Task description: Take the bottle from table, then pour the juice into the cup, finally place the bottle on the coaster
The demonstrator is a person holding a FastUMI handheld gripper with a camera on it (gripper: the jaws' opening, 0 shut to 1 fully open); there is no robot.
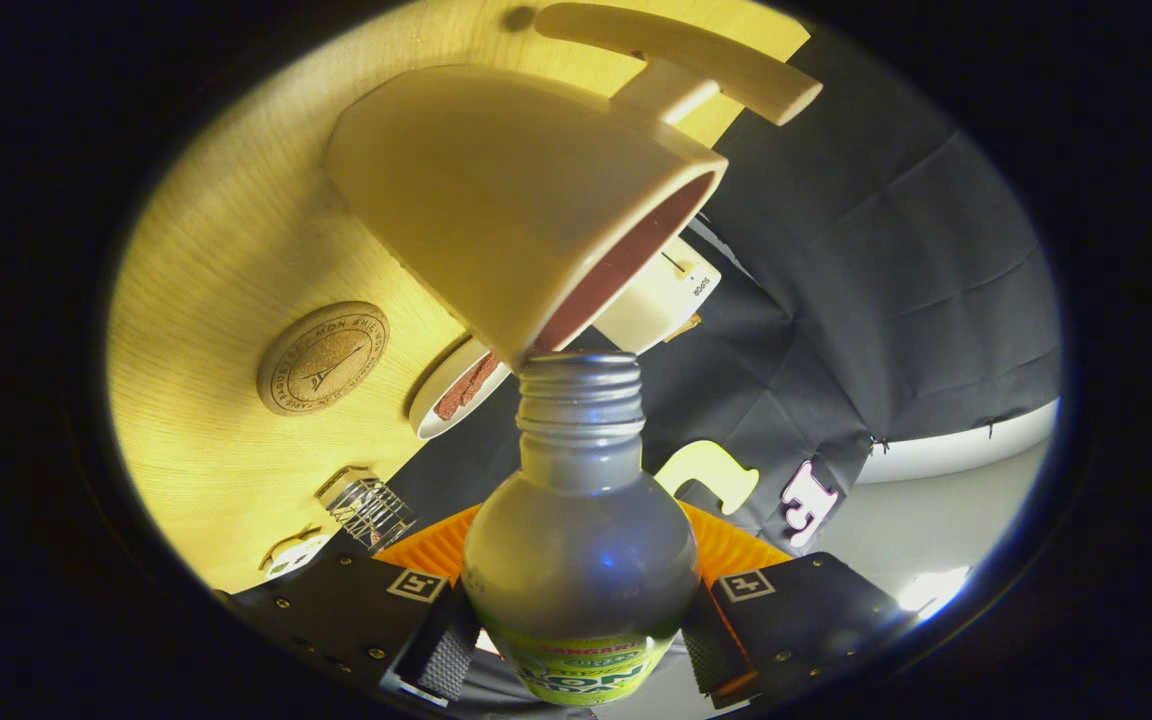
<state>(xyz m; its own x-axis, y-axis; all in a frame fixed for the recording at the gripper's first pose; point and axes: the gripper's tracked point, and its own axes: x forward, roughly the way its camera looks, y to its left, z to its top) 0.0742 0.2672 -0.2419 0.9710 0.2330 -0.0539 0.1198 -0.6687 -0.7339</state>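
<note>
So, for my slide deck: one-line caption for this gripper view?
Gripper shut on the bottle, its open threaded mouth tipped at the cup rim, cork coaster on the table beyond.

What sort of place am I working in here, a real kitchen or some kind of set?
Most likely a staged booth, not a kitchen: a light wooden table backed by draped black cloth, set with a cup and cork coaster. The gripper is shut on the bottle, tilted toward the cup.
</note>
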